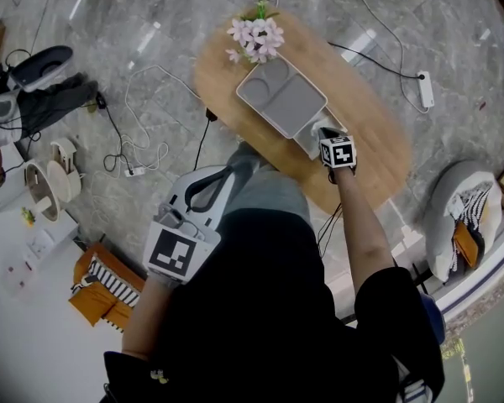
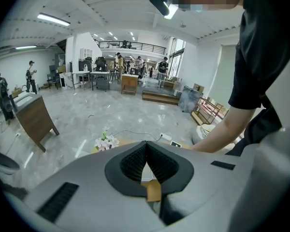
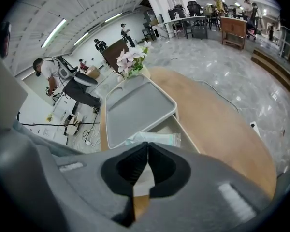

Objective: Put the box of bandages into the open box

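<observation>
Teal-and-white box of bandages [image 3: 152, 137] lies crosswise just beyond my closed, empty right tongs [image 3: 147, 145], apparently already inside the grey plastic open box [image 3: 176, 125] on the wooden table [image 3: 222, 129], while my left tongs [image 2: 146, 144], also closed and empty, hang farther back.

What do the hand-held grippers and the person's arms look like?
The left hand-held gripper and the right hand-held gripper are pale grey, with black ridged pads. Each carries a cube with black-and-white square markers. The person wears a black short-sleeved top.
</observation>
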A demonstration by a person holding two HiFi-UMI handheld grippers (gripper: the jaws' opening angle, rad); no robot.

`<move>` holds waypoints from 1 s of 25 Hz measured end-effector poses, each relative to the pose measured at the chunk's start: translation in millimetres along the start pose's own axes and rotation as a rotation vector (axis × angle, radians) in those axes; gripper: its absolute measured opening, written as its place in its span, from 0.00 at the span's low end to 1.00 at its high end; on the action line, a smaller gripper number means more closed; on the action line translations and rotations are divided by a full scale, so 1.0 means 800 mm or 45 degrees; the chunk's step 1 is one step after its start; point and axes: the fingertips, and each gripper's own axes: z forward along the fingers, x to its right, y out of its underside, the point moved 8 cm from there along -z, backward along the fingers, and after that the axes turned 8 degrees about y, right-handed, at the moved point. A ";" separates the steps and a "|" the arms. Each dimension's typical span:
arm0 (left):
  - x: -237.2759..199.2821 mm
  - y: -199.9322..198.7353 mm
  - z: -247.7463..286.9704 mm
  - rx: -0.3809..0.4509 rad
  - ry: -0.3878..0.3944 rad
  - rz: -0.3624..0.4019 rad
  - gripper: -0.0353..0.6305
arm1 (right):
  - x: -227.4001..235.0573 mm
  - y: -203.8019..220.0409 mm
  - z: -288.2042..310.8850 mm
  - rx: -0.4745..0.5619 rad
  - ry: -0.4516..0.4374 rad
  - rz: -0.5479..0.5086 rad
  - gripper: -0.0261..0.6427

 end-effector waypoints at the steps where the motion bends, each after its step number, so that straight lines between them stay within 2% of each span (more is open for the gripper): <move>1: -0.001 0.001 -0.001 0.000 -0.005 -0.009 0.07 | 0.000 0.001 0.004 -0.013 -0.003 -0.006 0.04; 5: -0.005 0.007 -0.003 -0.008 -0.016 -0.025 0.07 | -0.001 0.001 0.020 -0.042 0.008 0.013 0.04; 13: -0.002 0.014 0.000 -0.023 -0.019 -0.008 0.07 | 0.015 0.001 0.044 -0.082 0.043 0.184 0.04; 16: -0.003 0.016 -0.003 -0.019 -0.025 -0.016 0.07 | 0.017 0.002 0.045 -0.095 0.034 0.187 0.04; 25: -0.001 0.022 -0.010 -0.015 -0.019 -0.009 0.07 | 0.018 0.009 0.044 -0.121 -0.007 0.154 0.17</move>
